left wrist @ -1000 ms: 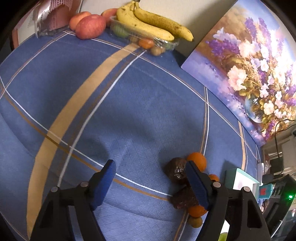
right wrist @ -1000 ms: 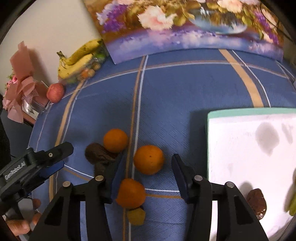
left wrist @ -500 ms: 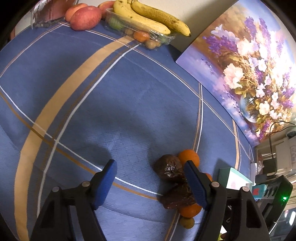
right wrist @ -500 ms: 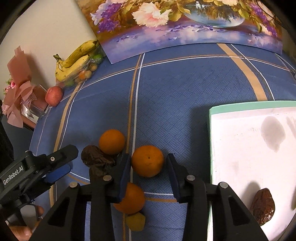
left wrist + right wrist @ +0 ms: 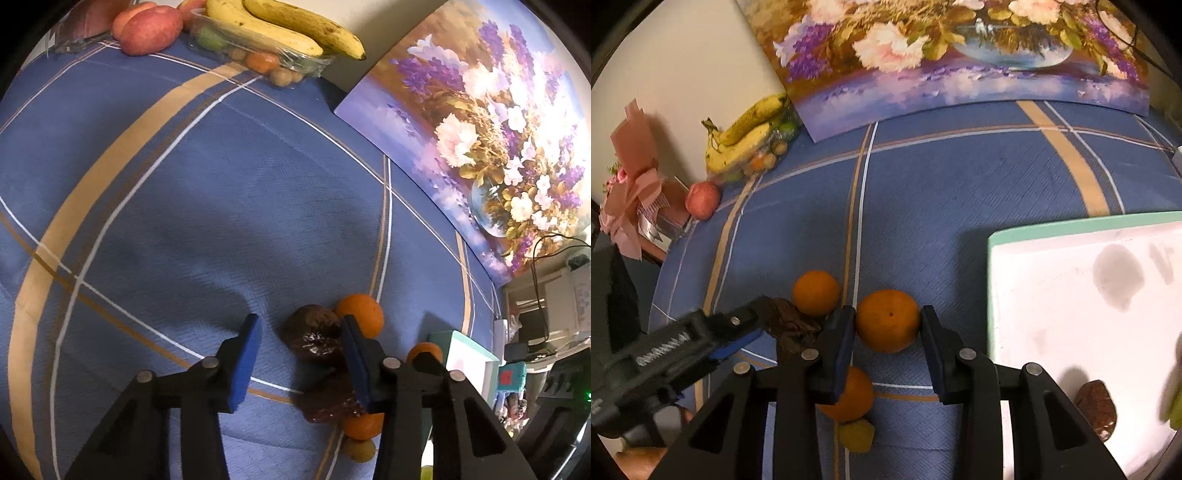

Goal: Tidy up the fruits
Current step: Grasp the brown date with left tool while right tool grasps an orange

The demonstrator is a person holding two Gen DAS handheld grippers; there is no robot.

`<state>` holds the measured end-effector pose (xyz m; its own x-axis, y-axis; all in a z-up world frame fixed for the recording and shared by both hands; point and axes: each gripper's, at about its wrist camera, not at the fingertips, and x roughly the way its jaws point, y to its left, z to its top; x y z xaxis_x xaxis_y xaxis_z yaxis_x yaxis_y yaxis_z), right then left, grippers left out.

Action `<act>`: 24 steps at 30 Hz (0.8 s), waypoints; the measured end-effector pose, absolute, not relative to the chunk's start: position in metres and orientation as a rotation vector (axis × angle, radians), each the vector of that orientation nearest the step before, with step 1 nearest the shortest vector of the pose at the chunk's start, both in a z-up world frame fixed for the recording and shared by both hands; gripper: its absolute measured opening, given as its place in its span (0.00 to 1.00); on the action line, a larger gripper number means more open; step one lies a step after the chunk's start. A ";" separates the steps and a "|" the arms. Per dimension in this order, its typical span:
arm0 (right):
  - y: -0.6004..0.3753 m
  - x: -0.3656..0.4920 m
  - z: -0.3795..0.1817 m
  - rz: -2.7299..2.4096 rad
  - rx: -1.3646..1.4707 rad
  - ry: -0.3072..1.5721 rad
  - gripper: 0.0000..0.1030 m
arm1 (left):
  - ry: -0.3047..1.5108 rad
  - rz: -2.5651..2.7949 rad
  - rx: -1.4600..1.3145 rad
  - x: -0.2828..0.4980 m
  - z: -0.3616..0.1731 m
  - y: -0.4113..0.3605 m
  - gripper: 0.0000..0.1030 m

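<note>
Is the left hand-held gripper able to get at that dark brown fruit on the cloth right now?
Probably yes. The left hand-held gripper is open, with the dark brown fruit between its fingers. The orange crowds its right finger and might get nudged.

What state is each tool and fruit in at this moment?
Right tool: shut on middle orange.
Left tool: open, astride dark fruit, not gripping.
Far orange: loose on cloth.
Near orange: loose, partly hidden.
White tray: holds one dark fruit.
</note>
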<state>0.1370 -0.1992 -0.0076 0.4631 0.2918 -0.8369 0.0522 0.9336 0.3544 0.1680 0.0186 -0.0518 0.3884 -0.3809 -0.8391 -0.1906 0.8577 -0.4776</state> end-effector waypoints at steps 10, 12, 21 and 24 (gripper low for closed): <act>-0.212 0.128 0.020 0.143 0.397 1.042 0.36 | 1.189 -0.119 -0.589 0.165 -0.046 0.013 0.41; -0.216 0.126 0.025 0.145 0.408 1.031 0.36 | 1.189 -0.123 -0.600 0.165 -0.046 0.013 0.40; -0.234 0.116 0.046 0.135 0.445 0.982 0.36 | 1.173 -0.133 -0.635 0.162 -0.043 0.015 0.32; -0.241 0.115 0.049 0.128 0.456 0.973 0.36 | 1.155 -0.114 -0.646 0.160 -0.039 0.020 0.32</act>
